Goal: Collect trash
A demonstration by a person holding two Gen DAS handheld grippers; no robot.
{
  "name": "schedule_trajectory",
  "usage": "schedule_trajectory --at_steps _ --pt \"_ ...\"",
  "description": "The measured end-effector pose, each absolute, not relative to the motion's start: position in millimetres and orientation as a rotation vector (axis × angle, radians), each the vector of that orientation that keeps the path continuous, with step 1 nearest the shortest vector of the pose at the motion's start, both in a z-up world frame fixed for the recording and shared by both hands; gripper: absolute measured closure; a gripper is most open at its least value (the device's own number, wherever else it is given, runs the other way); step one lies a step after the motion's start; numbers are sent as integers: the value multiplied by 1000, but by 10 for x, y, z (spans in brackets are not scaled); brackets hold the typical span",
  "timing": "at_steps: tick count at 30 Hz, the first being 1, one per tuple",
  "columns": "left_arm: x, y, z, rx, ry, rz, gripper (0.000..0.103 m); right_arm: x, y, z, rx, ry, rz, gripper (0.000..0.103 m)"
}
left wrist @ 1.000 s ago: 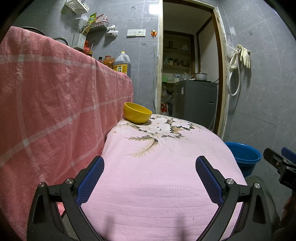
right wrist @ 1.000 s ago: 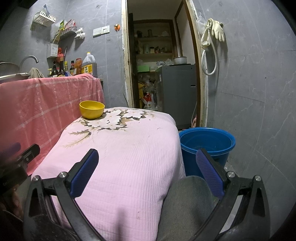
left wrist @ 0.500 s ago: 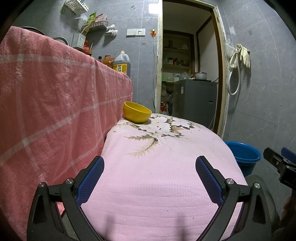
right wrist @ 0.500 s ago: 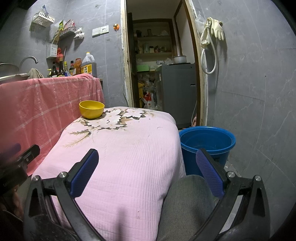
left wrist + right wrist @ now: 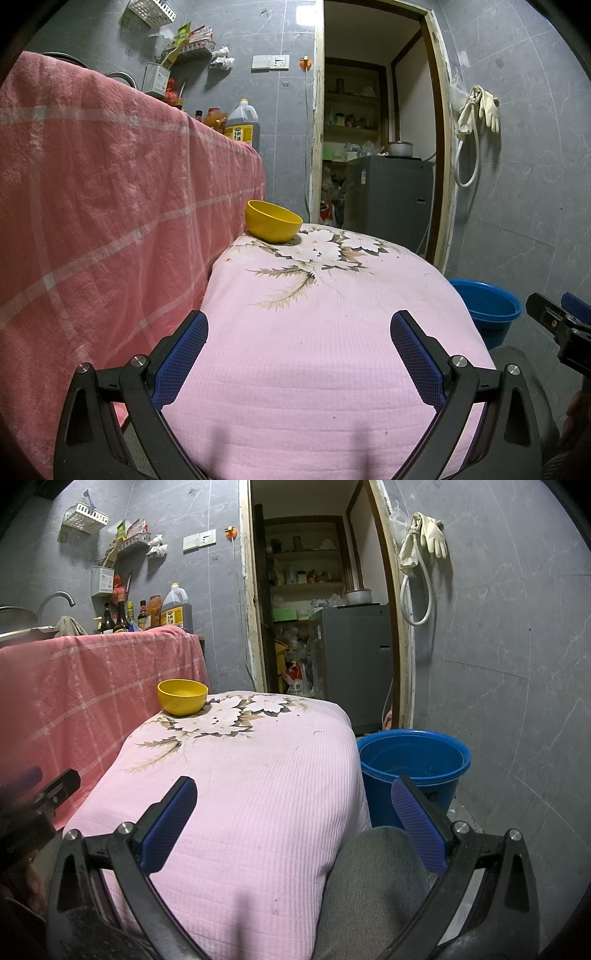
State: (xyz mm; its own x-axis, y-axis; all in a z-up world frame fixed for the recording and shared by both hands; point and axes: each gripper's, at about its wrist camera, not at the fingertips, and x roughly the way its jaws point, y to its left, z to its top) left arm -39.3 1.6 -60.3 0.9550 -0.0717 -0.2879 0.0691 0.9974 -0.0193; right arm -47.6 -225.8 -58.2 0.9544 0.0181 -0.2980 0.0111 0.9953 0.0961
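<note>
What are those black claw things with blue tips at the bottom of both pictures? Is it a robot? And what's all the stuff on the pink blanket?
It's not a robot. A person holds one gripper in each hand, and each has a small camera looking out between its two fingers. One picture comes from the left gripper, the other from the right gripper. Each also catches the other gripper at its edge.

Both grippers are open and hold nothing. The blue parts are soft pads for gripping.

In front is a table under a pink flowered cloth. Only a yellow bowl sits on it, at the far end. A blue bucket stands on the floor to the right, likely for the trash. The grey shape near the right gripper looks like the person's knee. I can't see any trash yet.
</note>
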Motion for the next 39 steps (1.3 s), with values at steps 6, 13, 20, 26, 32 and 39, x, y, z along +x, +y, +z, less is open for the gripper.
schedule_trajectory --at_steps 6,13,20,26,32,39 --pt "-394 17 -626 -9 295 -74 6 -479 -2259 -584 98 305 4 0" --pt "-388 17 -614 -9 295 -73 6 -480 -2258 -584 99 306 5 0" --pt "-387 17 -638 -8 298 -74 6 -491 -2248 -597 101 307 3 0" --pt "-372 43 -674 -5 296 -62 6 -488 -2249 -599 102 307 3 0" --pt "-386 58 -682 3 298 -75 6 -486 -2243 -597 102 307 3 0" --pt "-398 70 -674 16 299 -71 6 -490 -2227 -615 103 310 2 0"
